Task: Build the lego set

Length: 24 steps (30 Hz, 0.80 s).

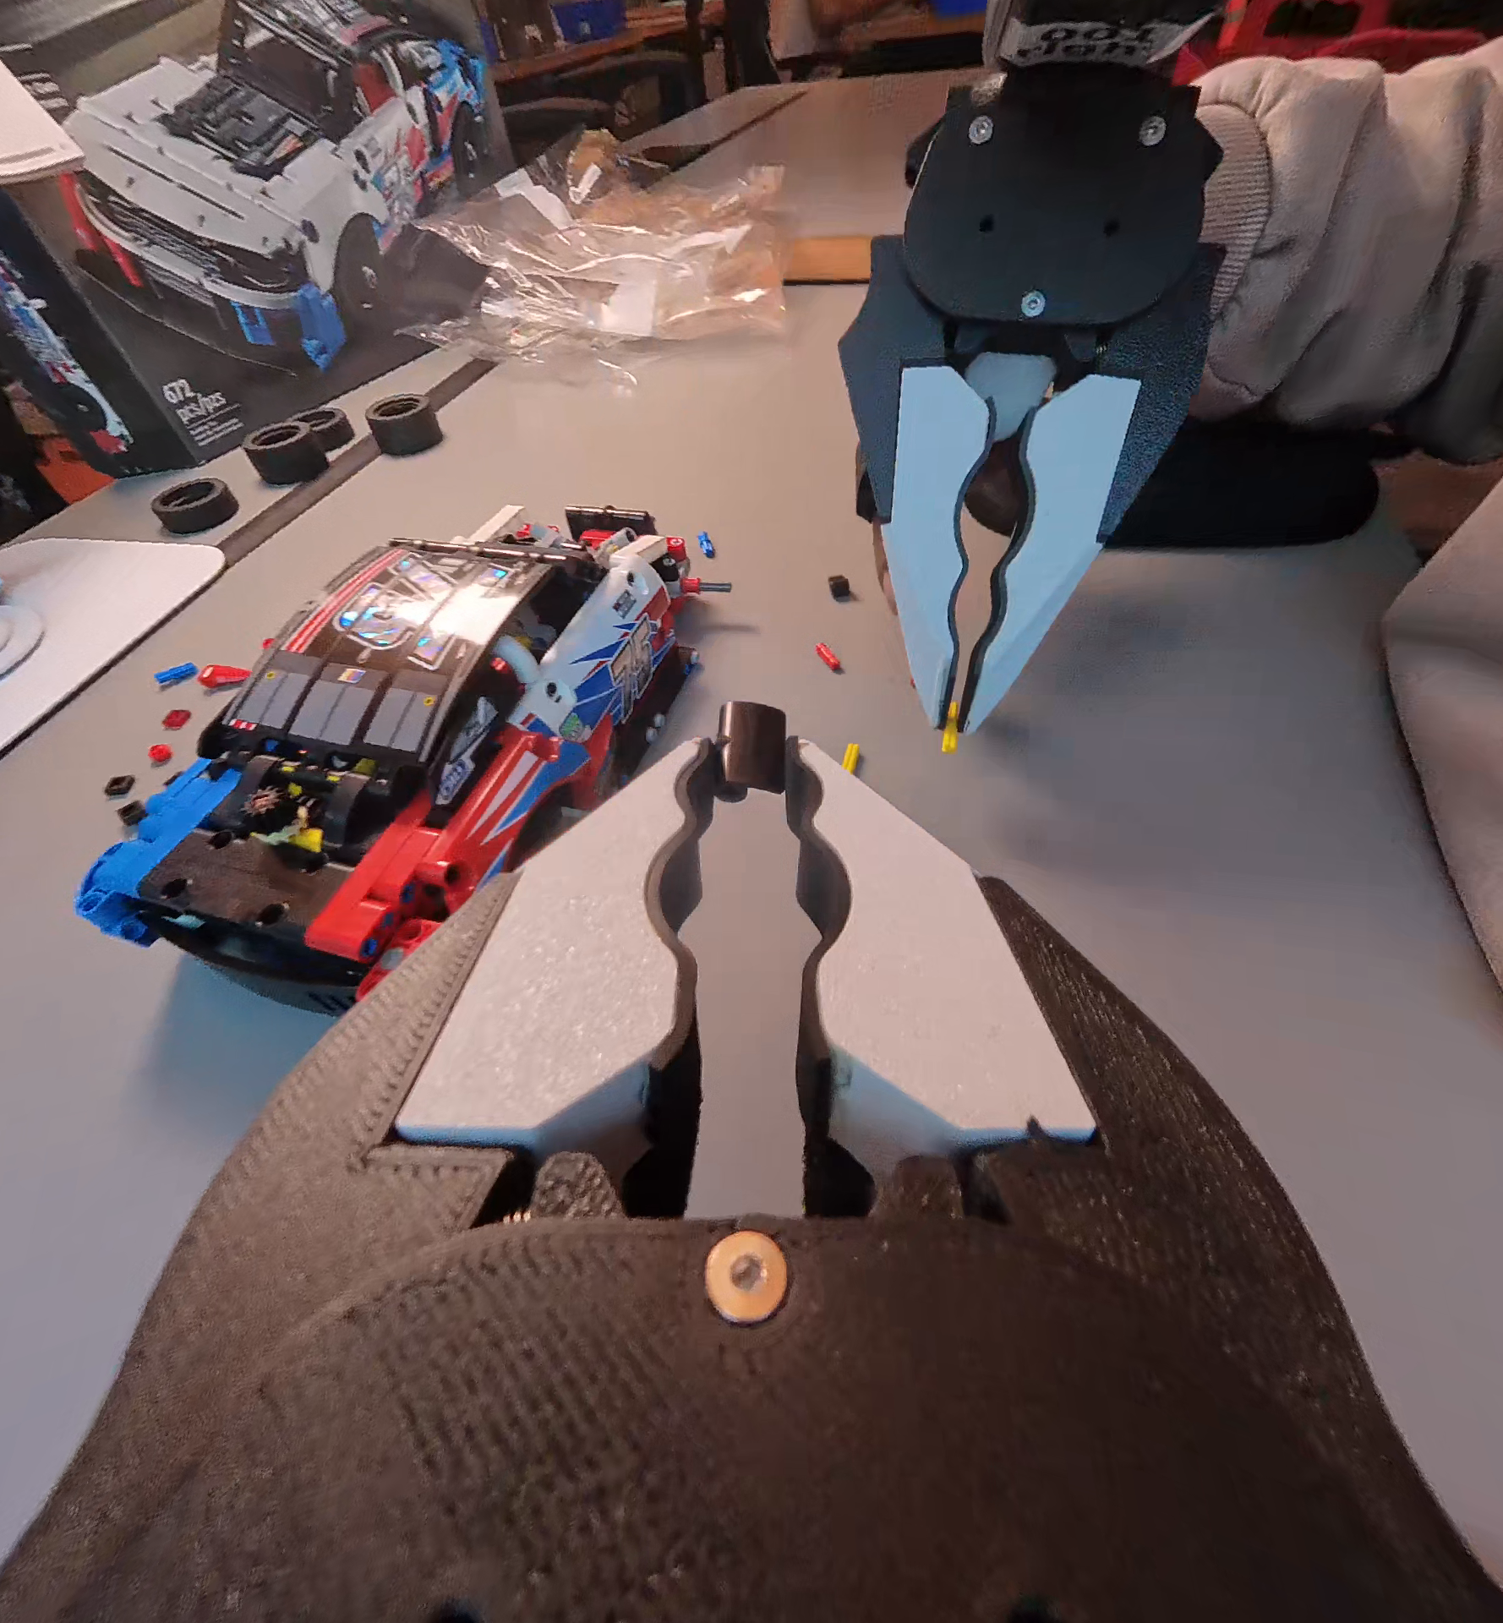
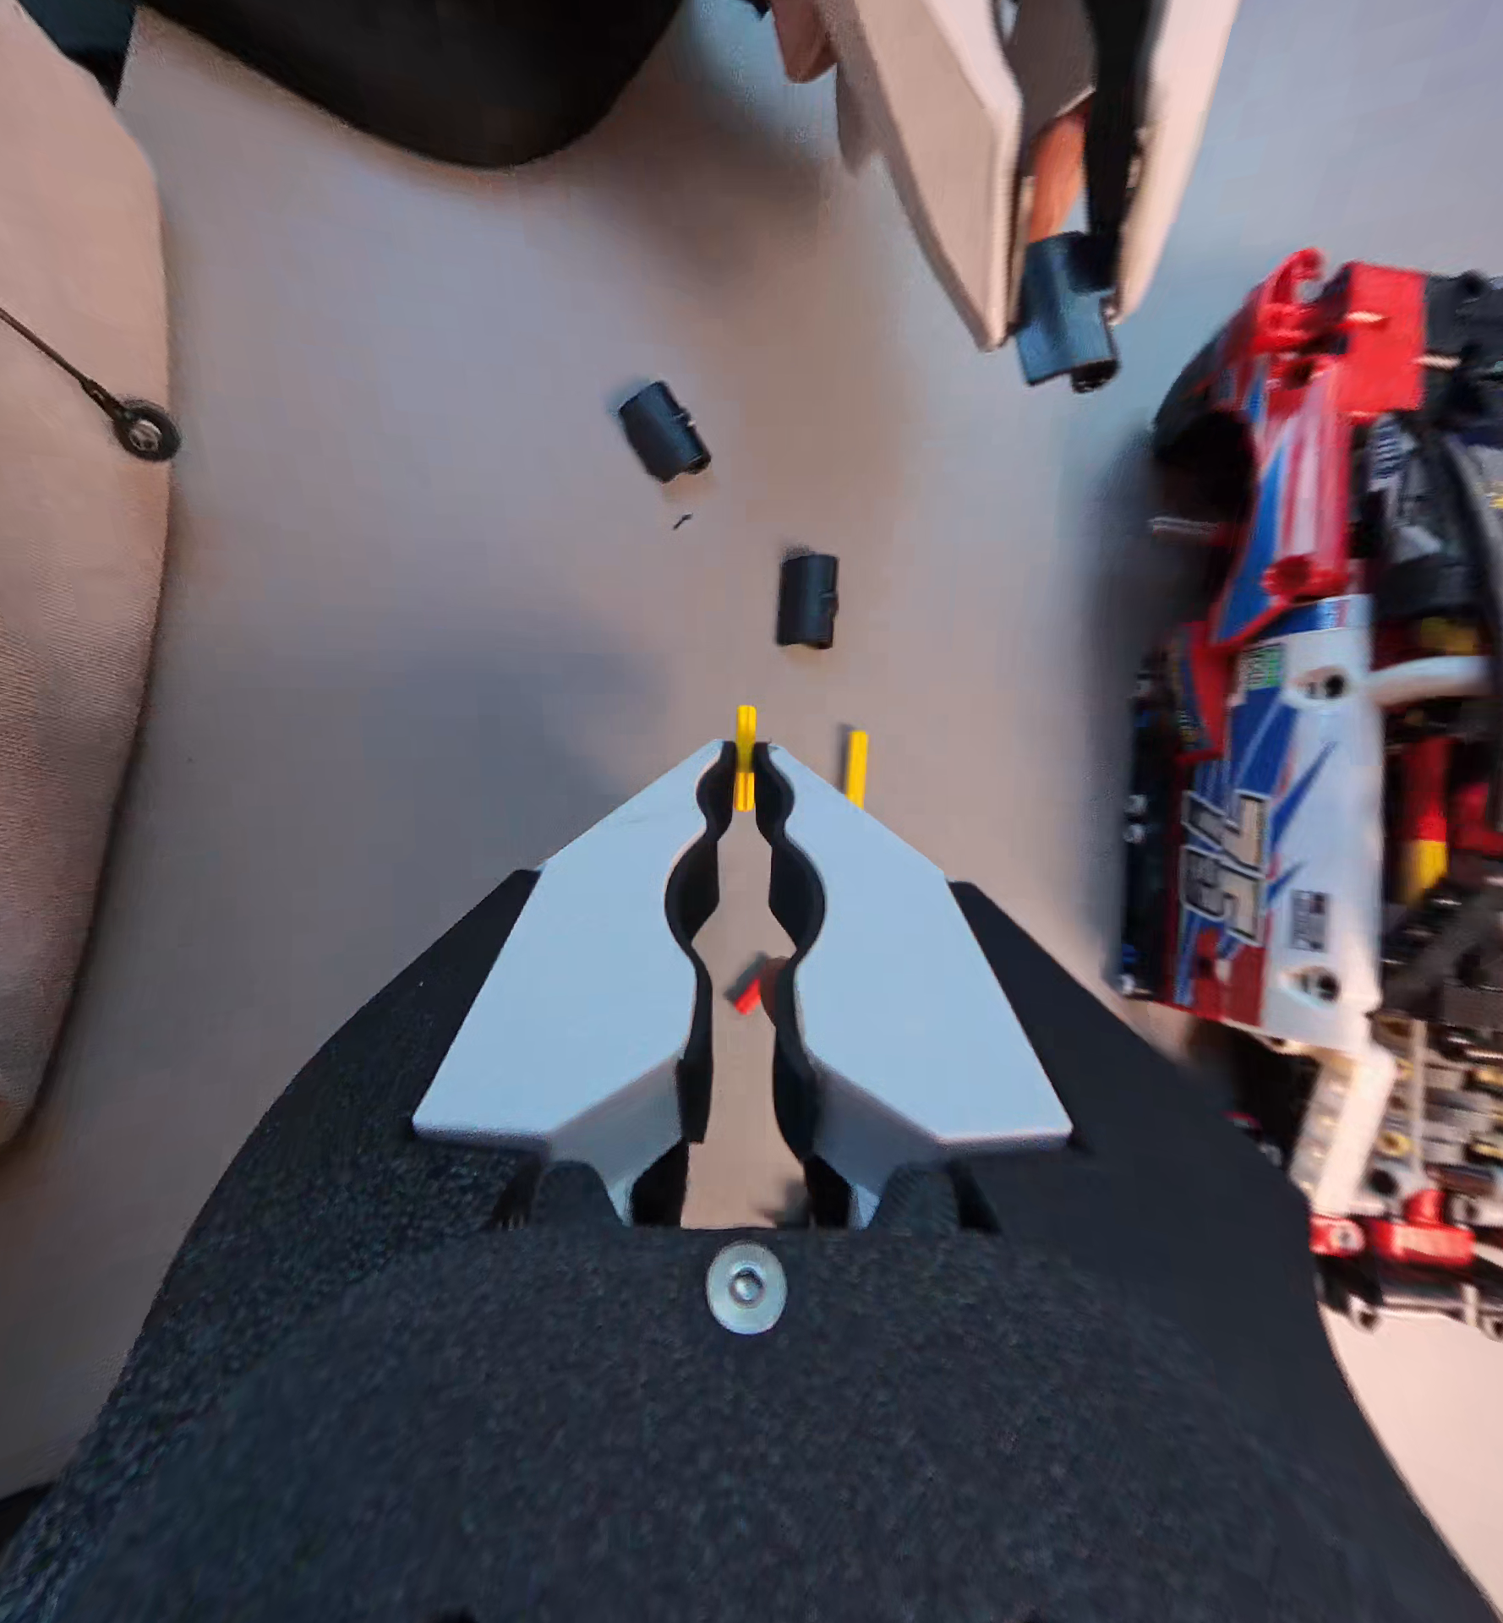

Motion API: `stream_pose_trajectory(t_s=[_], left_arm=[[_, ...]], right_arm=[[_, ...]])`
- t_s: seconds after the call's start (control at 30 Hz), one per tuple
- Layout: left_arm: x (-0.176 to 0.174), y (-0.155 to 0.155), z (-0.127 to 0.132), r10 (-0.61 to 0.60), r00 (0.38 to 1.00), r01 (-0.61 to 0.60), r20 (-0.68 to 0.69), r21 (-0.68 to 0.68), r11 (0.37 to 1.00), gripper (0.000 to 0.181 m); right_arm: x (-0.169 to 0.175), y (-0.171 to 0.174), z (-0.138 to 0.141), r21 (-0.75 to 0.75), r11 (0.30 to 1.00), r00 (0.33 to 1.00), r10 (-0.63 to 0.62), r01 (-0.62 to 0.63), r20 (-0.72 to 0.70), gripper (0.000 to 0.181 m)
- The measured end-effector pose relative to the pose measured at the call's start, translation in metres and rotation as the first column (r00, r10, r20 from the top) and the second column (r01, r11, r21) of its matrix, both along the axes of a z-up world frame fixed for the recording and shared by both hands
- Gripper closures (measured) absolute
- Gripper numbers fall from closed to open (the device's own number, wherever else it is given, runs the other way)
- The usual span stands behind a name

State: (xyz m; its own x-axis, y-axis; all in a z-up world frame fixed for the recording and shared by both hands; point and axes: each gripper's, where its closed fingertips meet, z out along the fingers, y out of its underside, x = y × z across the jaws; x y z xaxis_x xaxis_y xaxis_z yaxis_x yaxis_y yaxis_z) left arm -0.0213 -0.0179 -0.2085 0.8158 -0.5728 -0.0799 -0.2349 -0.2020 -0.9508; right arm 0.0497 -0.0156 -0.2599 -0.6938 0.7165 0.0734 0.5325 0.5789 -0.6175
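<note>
Beside the lego car (image 1: 397, 746): right gripper (image 2: 745, 746) pinched a yellow axle (image 2: 745, 760), left gripper (image 1: 750, 746) clamped a black connector (image 1: 752, 746); needed square alignment, gentle push.

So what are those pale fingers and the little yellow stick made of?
The fingers look like matte pale-grey printed plastic with dark, possibly rubbery wavy linings. The yellow stick pinched at the right gripper tips looks like glossy hard plastic, slightly translucent.
</note>
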Motion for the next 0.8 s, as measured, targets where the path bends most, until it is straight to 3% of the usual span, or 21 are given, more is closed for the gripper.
stream_pose_trajectory(t_s=[0.37,0.8], left_arm=[[0.050,-0.016,-0.035,-0.194,0.975,0.177,-0.104,-0.156,0.972,0.167],[0.056,-0.019,-0.042,-0.230,0.969,0.211,-0.087,-0.187,0.959,0.167]], right_arm=[[0.009,-0.016,-0.026,0.053,0.999,1.000,-0.001,0.000,0.018,0.176],[0.017,-0.015,-0.026,0.027,1.000,1.000,0.010,-0.010,0.007,0.179]])
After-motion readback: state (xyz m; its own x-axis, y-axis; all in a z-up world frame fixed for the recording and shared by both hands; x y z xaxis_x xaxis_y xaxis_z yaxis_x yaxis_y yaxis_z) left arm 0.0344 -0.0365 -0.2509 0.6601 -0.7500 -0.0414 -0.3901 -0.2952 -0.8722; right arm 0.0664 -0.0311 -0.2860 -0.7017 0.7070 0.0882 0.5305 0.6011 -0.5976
